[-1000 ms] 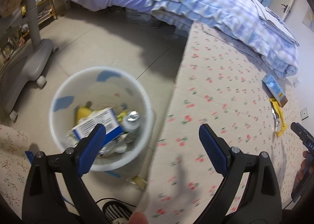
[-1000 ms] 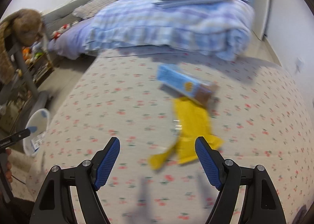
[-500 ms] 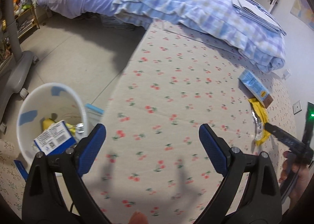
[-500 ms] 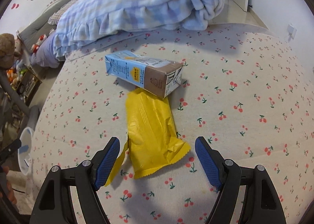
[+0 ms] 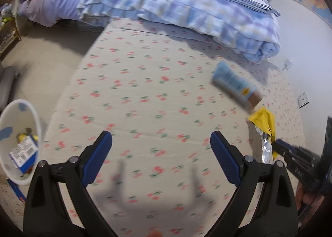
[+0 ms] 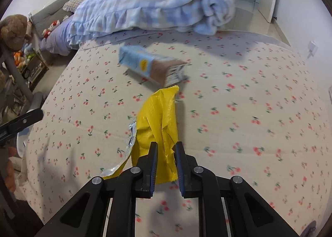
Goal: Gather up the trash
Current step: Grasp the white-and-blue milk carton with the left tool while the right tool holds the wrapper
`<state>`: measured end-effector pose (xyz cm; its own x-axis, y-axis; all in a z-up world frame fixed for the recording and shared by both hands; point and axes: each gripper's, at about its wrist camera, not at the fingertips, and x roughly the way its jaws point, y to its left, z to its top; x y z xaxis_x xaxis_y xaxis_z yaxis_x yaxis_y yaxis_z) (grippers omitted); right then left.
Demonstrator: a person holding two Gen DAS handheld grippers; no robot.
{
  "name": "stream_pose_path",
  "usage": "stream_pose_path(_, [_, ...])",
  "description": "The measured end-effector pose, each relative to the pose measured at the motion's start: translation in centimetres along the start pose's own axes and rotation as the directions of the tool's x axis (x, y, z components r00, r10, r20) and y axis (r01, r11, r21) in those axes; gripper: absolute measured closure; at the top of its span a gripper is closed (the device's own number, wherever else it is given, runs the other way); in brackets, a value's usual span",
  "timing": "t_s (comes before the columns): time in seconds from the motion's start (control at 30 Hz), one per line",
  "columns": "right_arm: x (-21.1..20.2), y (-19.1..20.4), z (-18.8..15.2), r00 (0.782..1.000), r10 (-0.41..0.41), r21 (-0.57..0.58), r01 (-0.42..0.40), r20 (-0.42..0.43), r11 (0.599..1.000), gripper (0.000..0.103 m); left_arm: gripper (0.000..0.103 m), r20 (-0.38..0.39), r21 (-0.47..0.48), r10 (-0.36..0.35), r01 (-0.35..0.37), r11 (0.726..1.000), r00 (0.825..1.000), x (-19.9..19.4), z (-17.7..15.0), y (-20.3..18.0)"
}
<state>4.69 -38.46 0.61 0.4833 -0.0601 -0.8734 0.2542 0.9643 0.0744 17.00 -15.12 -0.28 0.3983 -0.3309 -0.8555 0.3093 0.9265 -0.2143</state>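
A crumpled yellow wrapper [image 6: 159,112] with a silver inside lies on the cherry-print mattress [image 6: 249,102]. My right gripper [image 6: 166,145] is closing on its near end, and the pads pinch the foil. Just beyond it lies a blue and brown carton [image 6: 149,64]. In the left wrist view the same wrapper [image 5: 264,120] and carton [image 5: 236,85] sit at the right, with the right gripper [image 5: 279,144] reaching in from the edge. My left gripper [image 5: 160,134] hovers open over bare mattress, holding nothing. A white bin [image 5: 12,110] with trash inside stands on the floor at the left.
A rolled blue checked blanket [image 6: 166,4] with folded sheets on top lies across the far end of the mattress. A lilac bed [image 5: 54,8] stands beyond. To the left are grey floor [image 5: 41,54], a toy shelf [image 6: 31,64] and a brown teddy bear [image 6: 14,31].
My left gripper swung right, away from the bin and out over the mattress. My right gripper came forward over the yellow wrapper and closed from wide open onto its near end.
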Motion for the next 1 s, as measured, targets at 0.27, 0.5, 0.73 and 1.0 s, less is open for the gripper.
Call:
stream_pose_path(0.27, [-1.8, -6.7, -0.6, 0.999, -0.002, 0.144, -0.002, 0.033, 0.99, 0.086, 0.01, -0.016, -0.11, -0.1, 0.097, 0.989, 0.995, 3.9, 2.1, -5.8])
stream_pose_path(0.5, [-1.8, -11.4, -1.2, 0.999, 0.011, 0.249, -0.02, 0.035, 0.968, 0.086, 0.01, 0.021, -0.166, -0.074, 0.077, 0.983, 0.997, 6.6, 3.5, -12.0])
stream_pose_path(0.73, [-1.3, -12.8, -1.8, 1.0, 0.022, 0.276, -0.027, 0.022, 0.961, 0.086, 0.01, 0.001, -0.217, 0.049, -0.047, 0.975, 0.999, 10.2, 4.1, -15.9])
stream_pose_path(1.0, [-1.5, -12.6, -1.7, 0.999, 0.038, 0.284, -0.045, 0.028, 0.958, 0.086, 0.028, -0.016, -0.196, 0.064, -0.066, 0.978, 0.998, 11.1, 4.2, -15.8])
